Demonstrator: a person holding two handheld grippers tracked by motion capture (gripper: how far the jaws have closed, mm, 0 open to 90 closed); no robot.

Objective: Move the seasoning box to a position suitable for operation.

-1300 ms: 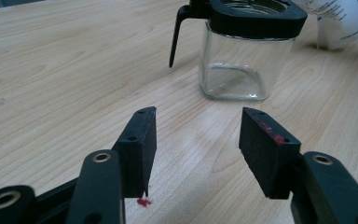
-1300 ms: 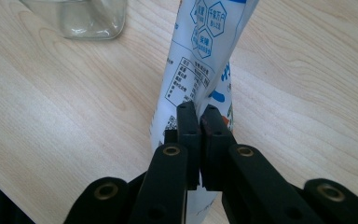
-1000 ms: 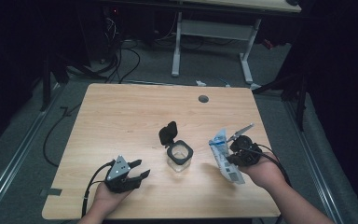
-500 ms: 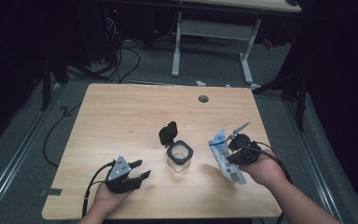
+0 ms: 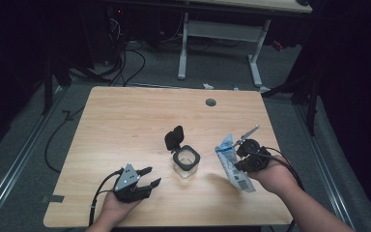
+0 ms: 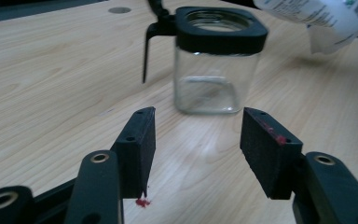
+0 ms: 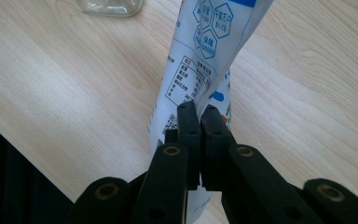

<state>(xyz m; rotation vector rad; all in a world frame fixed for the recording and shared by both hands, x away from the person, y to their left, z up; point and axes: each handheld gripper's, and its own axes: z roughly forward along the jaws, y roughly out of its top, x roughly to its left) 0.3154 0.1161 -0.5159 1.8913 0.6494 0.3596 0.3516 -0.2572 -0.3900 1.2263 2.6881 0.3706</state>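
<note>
A clear square glass jar (image 5: 186,162) (image 6: 213,79) with a black rim stands mid-table, its black hinged lid (image 5: 174,137) flipped up behind it. My left gripper (image 5: 146,177) (image 6: 196,144) rests open near the front edge, jaws spread and pointing at the jar, a short way from it. To the right of the jar my right gripper (image 5: 239,155) (image 7: 199,112) is shut on a white and blue printed packet (image 5: 233,162) (image 7: 205,51), pinching its edge. The packet hangs above the tabletop.
The wooden table (image 5: 125,125) has a round cable grommet (image 5: 210,102) near its far edge. Cables trail from both grippers. Beyond the table stand a white desk frame (image 5: 217,34) and floor cables. Small red specks (image 6: 142,202) lie on the wood beneath my left jaw.
</note>
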